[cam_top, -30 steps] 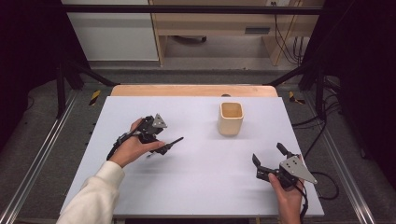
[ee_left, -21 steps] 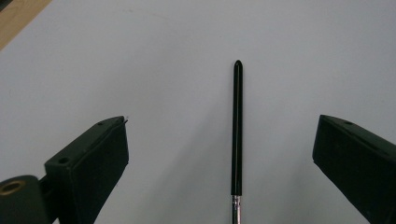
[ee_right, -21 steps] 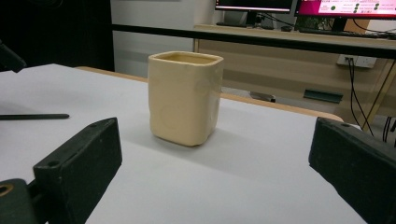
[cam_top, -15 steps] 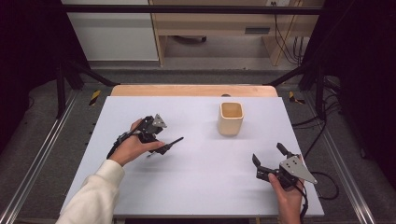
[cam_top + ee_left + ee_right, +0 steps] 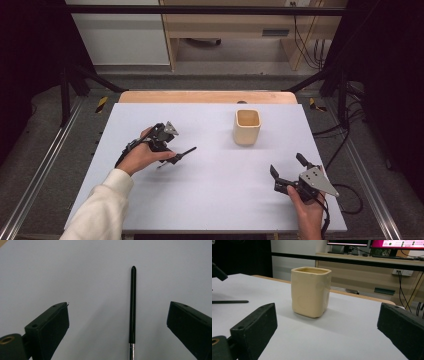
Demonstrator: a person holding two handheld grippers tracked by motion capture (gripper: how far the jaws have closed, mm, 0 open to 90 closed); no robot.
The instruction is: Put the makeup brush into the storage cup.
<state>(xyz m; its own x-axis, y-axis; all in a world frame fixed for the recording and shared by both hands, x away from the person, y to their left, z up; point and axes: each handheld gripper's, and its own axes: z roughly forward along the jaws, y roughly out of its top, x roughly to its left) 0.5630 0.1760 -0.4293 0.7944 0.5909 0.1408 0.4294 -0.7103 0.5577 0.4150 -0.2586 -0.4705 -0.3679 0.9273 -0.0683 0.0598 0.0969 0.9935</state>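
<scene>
- Now the left gripper (image 5: pixel 172 150) has its jaws wide apart, and between them lies a thin black pen (image 5: pixel 132 307) flat on the white bench (image 5: pixel 215 200), nearer to the jaw at the right side of the left gripper view and touching neither jaw.
- Compared with one second ago, almost nothing has changed: the left gripper is at the same place over the pen and the jaws have not closed.
- This means, I think, that the grasp is prepared but not yet made; the pen is not lifted.
- Meanwhile the right gripper (image 5: pixel 290 172) also has wide, empty jaws, and the cream cup (image 5: pixel 310 291) stands upright ahead of them, well apart.
- Probably the cup is where the pen must go, after the left jaws close on it.
</scene>
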